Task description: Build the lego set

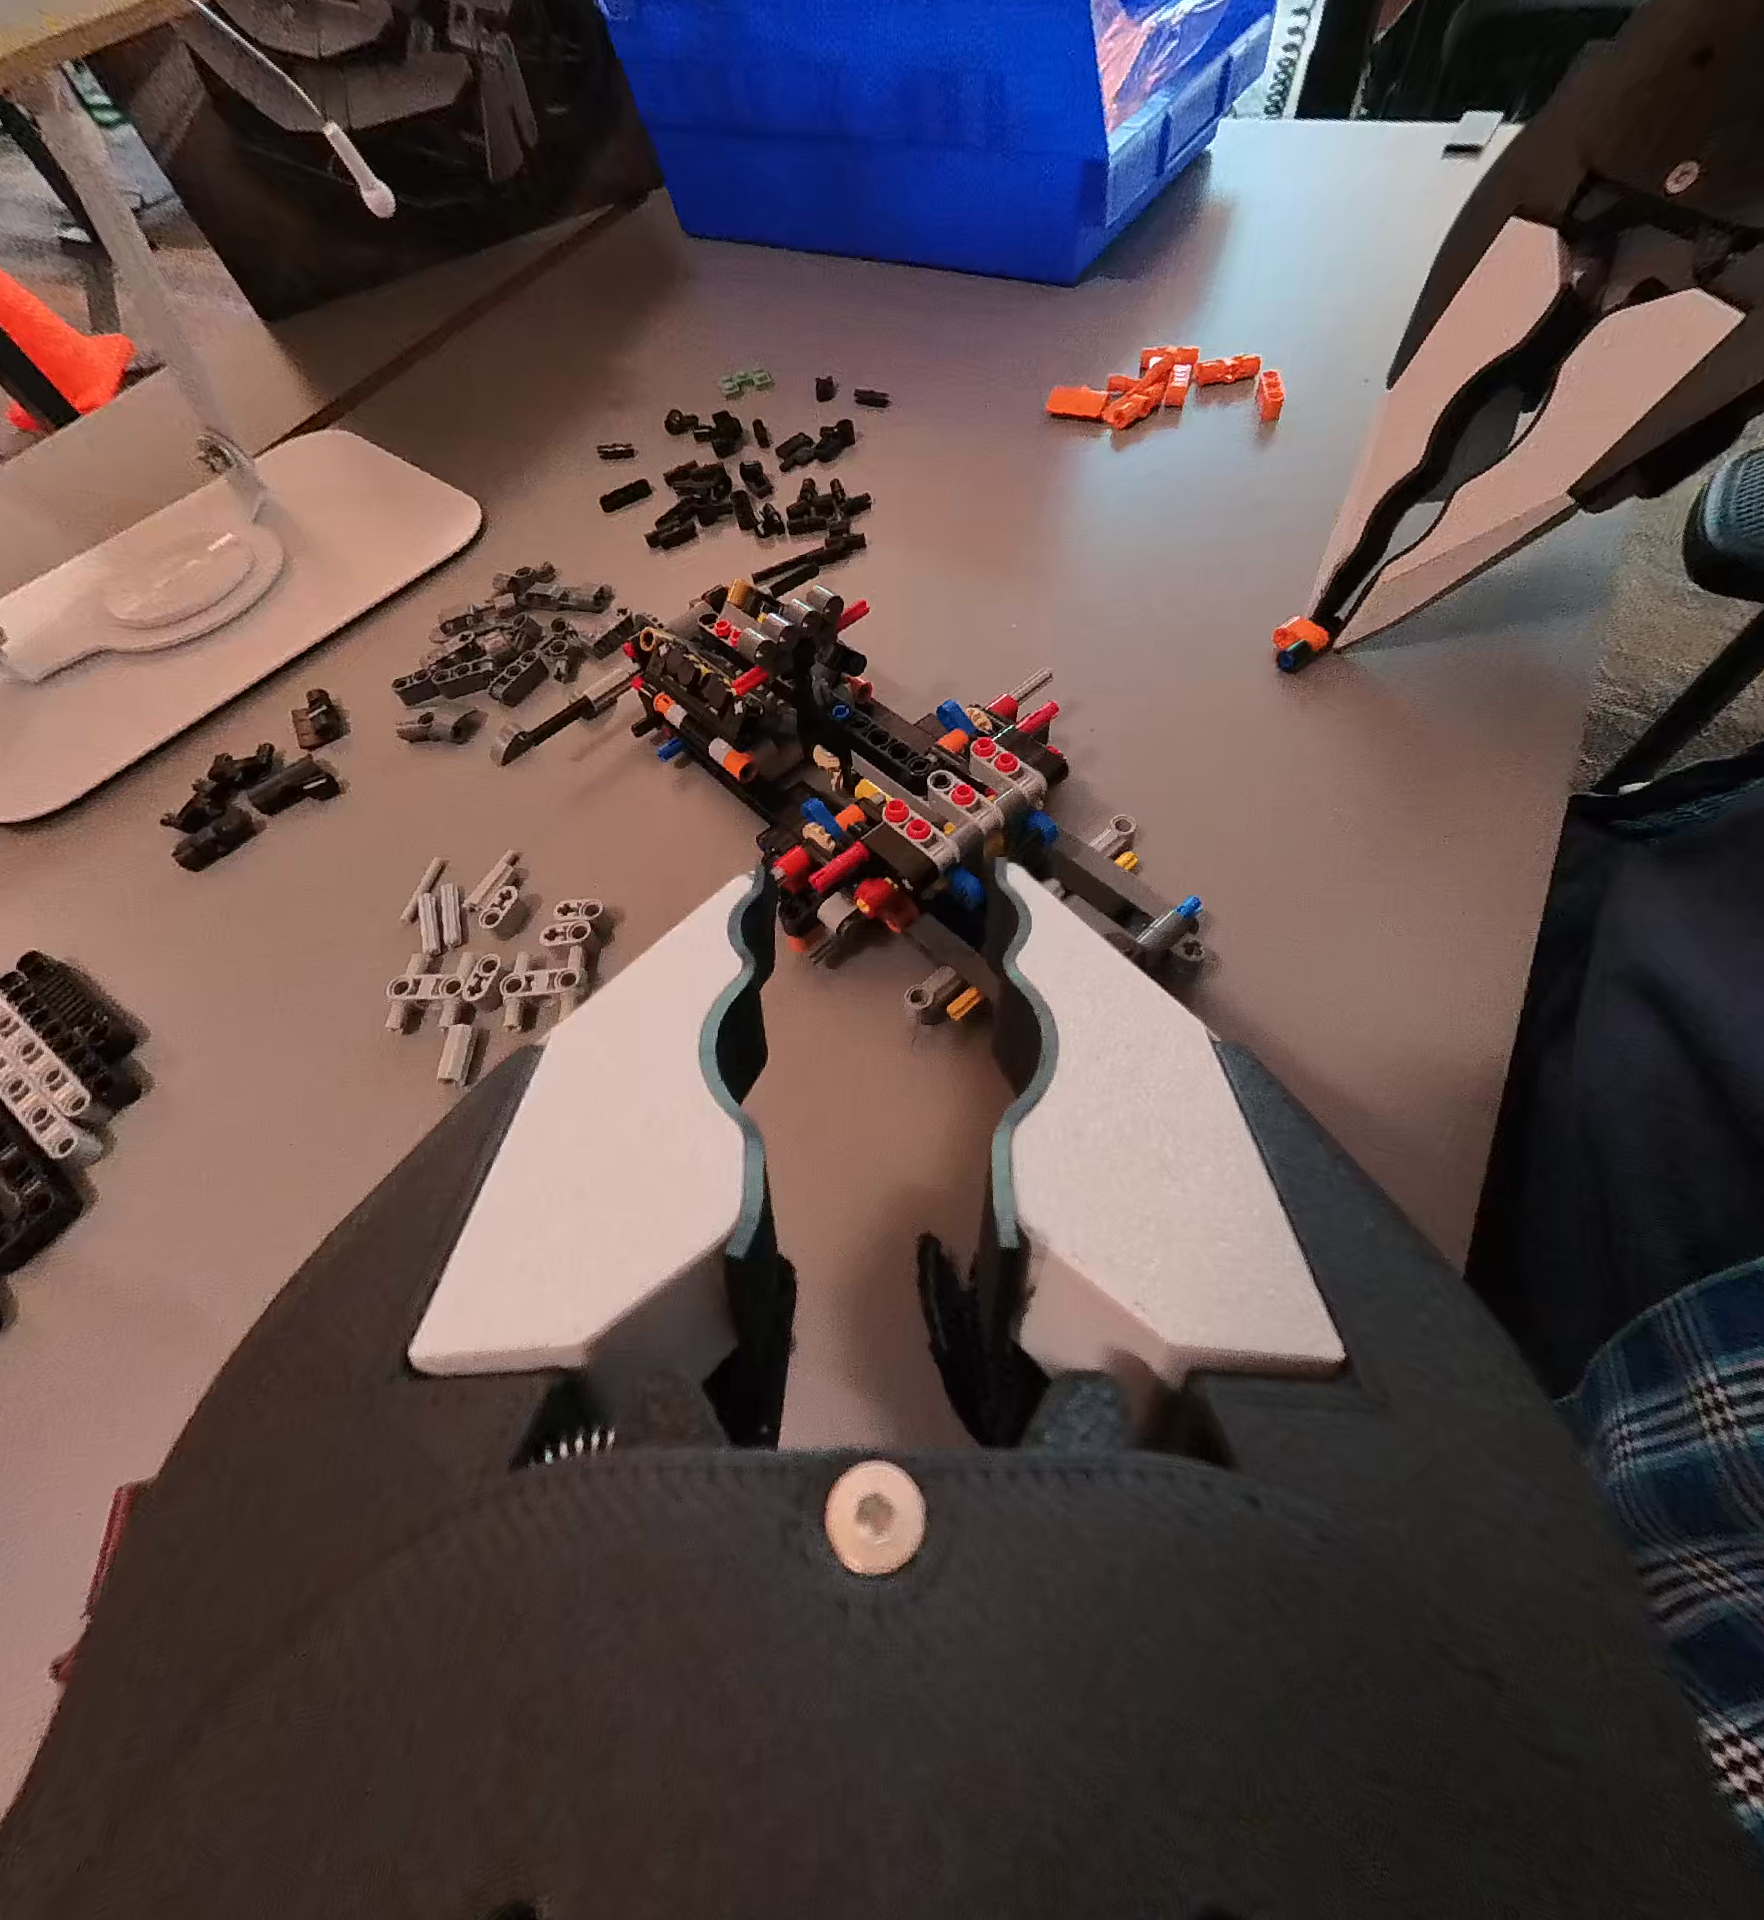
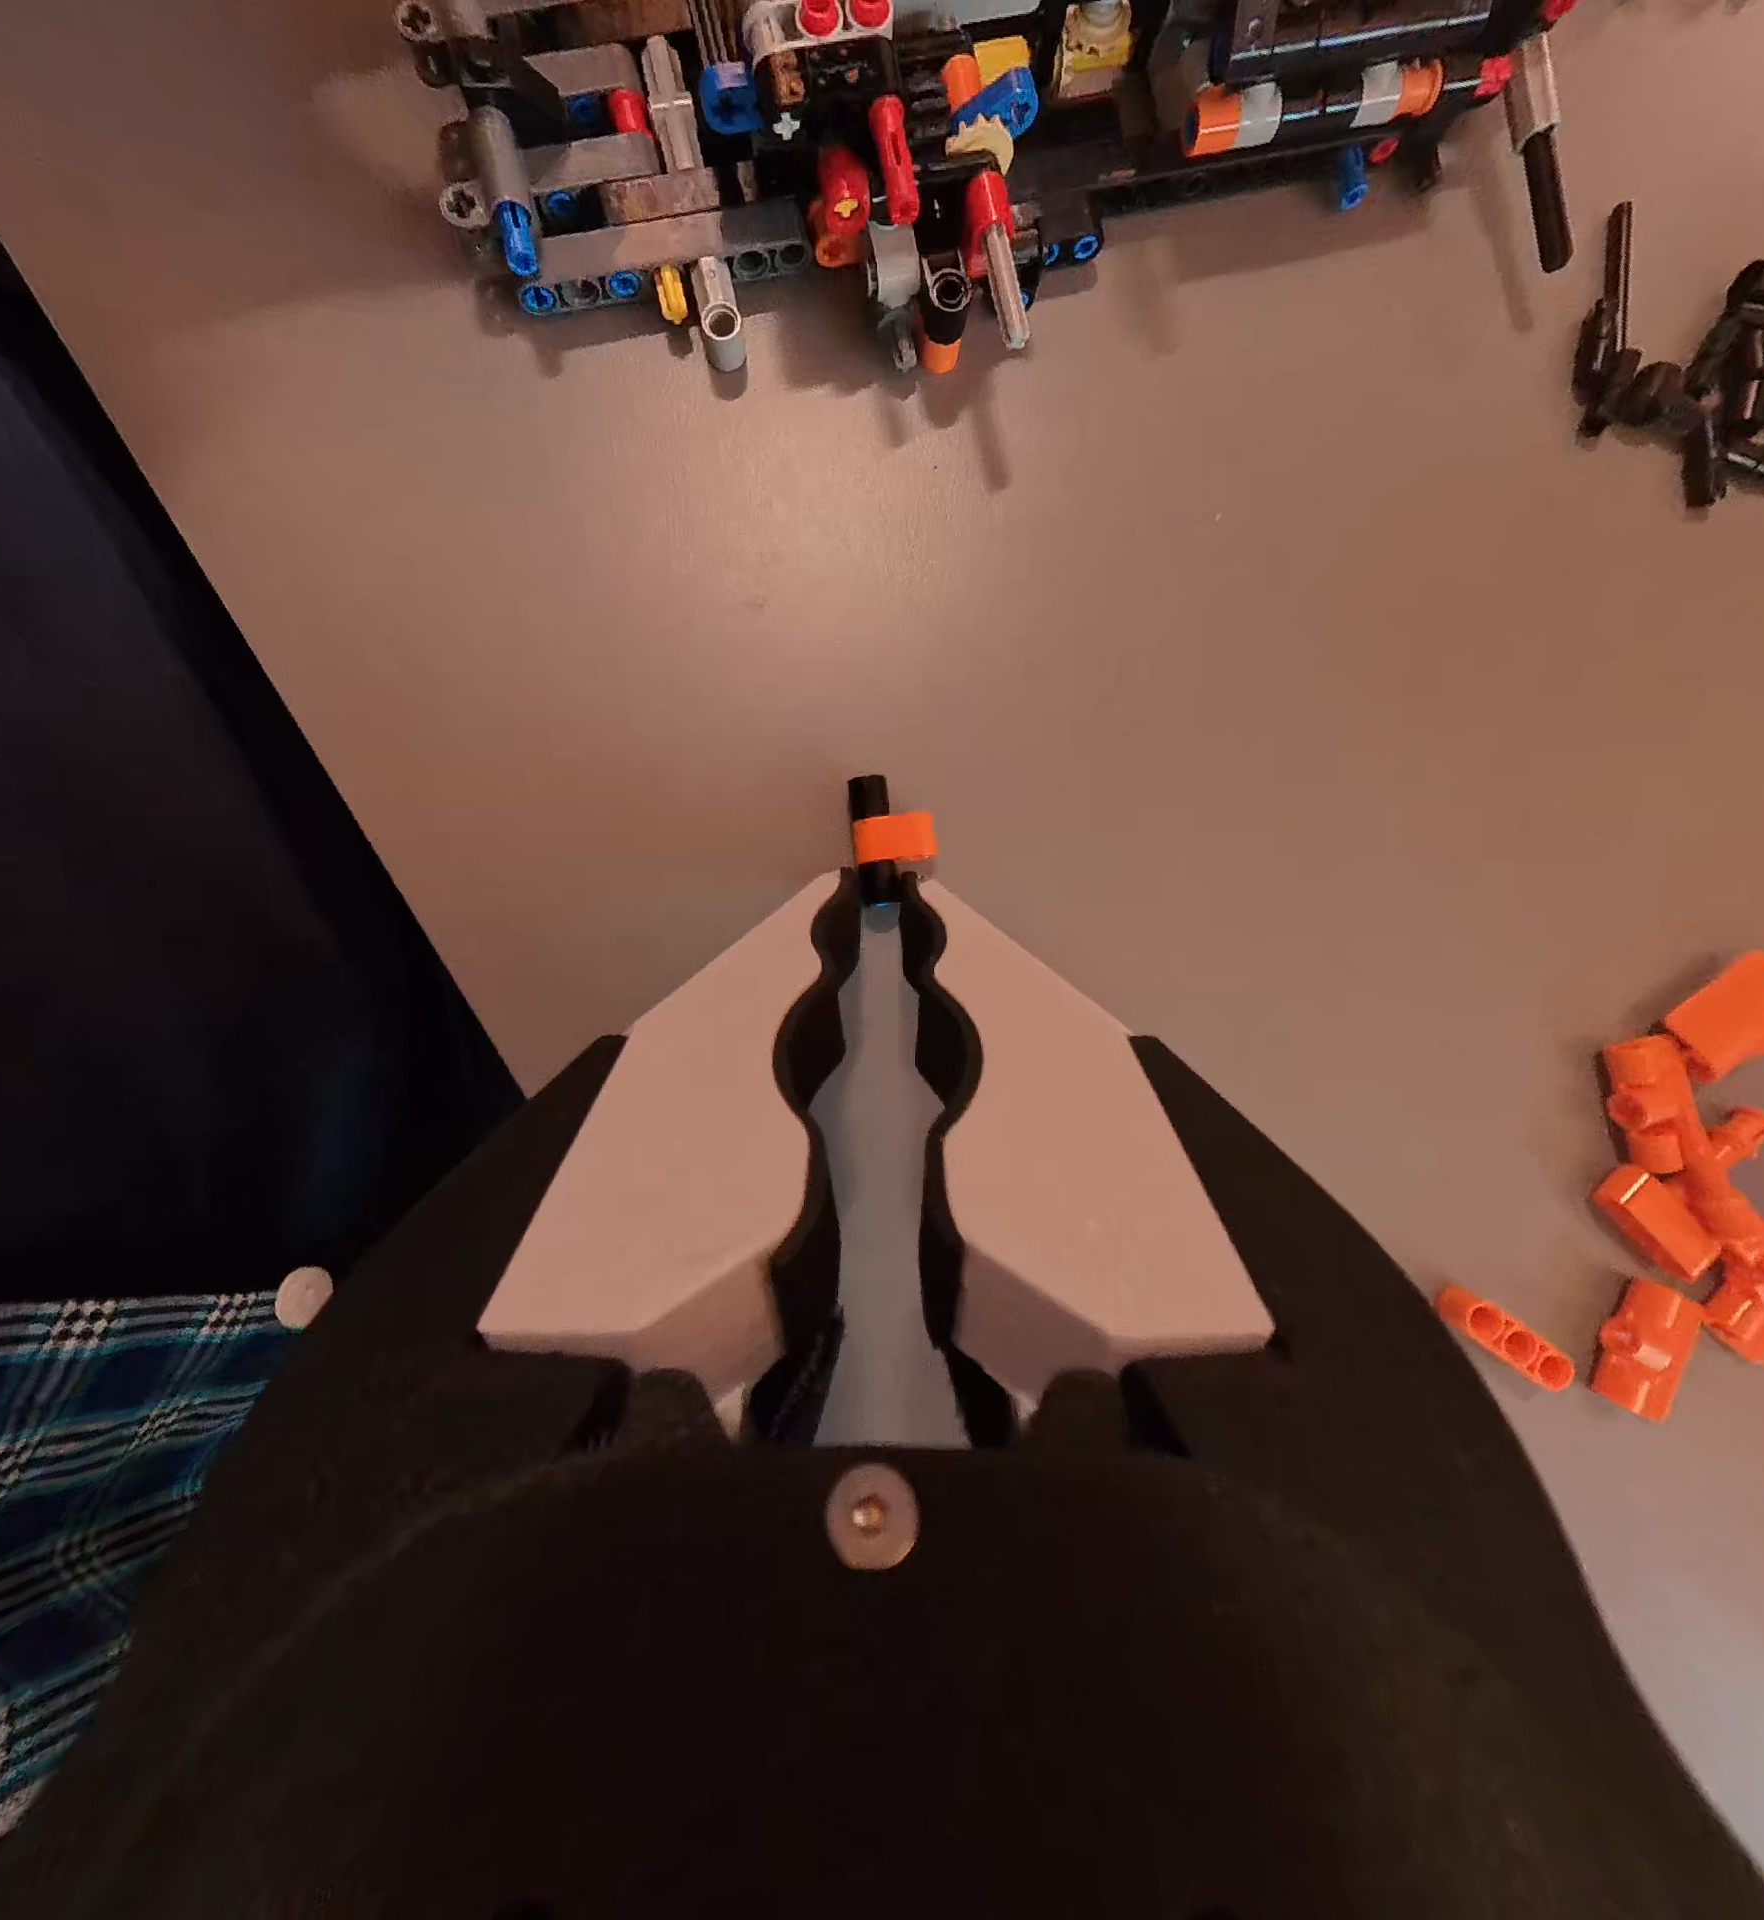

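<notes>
My right gripper is pinched shut on a small sub-piece: a black pin pushed through a thin orange connector, with a blue end just visible between my tips. It is held low, close to the grey tabletop; I cannot tell whether it touches. My left gripper stands open, one finger on each side of the near end of the half-built Technic chassis, close to it but I cannot tell if the pads press it.

I judge this to be the carry step: the pin-and-connector is picked and must now go to the chassis, well apart from my right tips. The next move calls for lining the pin's axis with an empty hole in a beam, pushing straight, while my left jaws close to brace the model.

The chassis is hard glossy plastic, long and flat, dark grey and black perforated beams studded with red, blue and yellow pins and bare axle ends. Loose stock lies sorted around it: orange connectors, black pins, dark grey connectors, pale grey connectors with cross-holes, and stacked black and grey liftarms. A blue bin sits behind
</notes>
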`<state>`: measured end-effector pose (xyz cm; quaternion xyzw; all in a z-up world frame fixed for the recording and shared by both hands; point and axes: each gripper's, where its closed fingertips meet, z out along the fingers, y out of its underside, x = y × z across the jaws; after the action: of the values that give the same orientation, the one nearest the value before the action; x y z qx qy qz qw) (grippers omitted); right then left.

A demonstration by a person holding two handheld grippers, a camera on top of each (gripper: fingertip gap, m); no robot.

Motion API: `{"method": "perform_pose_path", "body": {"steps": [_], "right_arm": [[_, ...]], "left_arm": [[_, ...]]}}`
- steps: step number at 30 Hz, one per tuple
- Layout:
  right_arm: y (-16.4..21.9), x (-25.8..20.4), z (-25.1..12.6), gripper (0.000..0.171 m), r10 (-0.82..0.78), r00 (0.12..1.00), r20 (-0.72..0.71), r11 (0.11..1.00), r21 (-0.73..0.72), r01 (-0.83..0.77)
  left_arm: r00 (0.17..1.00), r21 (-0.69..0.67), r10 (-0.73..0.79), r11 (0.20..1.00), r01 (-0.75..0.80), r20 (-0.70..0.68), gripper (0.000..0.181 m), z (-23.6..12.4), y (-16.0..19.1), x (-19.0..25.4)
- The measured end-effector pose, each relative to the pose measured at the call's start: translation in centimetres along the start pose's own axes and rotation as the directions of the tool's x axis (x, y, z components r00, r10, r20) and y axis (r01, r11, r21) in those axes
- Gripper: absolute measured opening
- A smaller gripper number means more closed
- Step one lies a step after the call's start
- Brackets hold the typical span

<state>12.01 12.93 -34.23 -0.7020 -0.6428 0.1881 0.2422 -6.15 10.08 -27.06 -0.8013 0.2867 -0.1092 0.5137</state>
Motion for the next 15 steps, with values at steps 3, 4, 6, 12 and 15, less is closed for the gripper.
{"method": "perform_pose_path", "body": {"steps": [3,4,6,12,15], "right_arm": [[-0.6,0.1,0.1,0.004,-0.026,1.0,0.003,1.0,0.015,0.026],[-0.9,0.1,0.1,0.004,-0.029,1.0,0.01,0.999,0.025,0.029],[-1.5,0.3,-0.1,0.004,-0.032,0.999,0.008,0.998,0.051,0.031],[-4.5,1.7,-1.1,0.004,-0.074,0.996,-0.049,0.987,0.136,0.08],[-6.2,2.3,-1.4,0.004,-0.097,0.992,-0.078,0.978,0.176,0.11]], "left_arm": [[1.0,-0.002,-0.001,1.0,0.001,0.008,0.038,-0.3,0.2,-0.1],[1.0,-0.004,-0.003,1.0,0.003,0.01,0.038,-0.4,0.2,-0.1],[1.0,-0.006,-0.005,1.0,0.005,0.016,0.038,-0.5,0.3,-0.1],[1.0,-0.003,-0.002,1.0,0.002,0.004,0.037,-0.5,-0.7,-0.2],[0.999,-0.027,0.032,0.999,-0.032,0.0,0.038,0.1,-1.2,-0.6]]}}
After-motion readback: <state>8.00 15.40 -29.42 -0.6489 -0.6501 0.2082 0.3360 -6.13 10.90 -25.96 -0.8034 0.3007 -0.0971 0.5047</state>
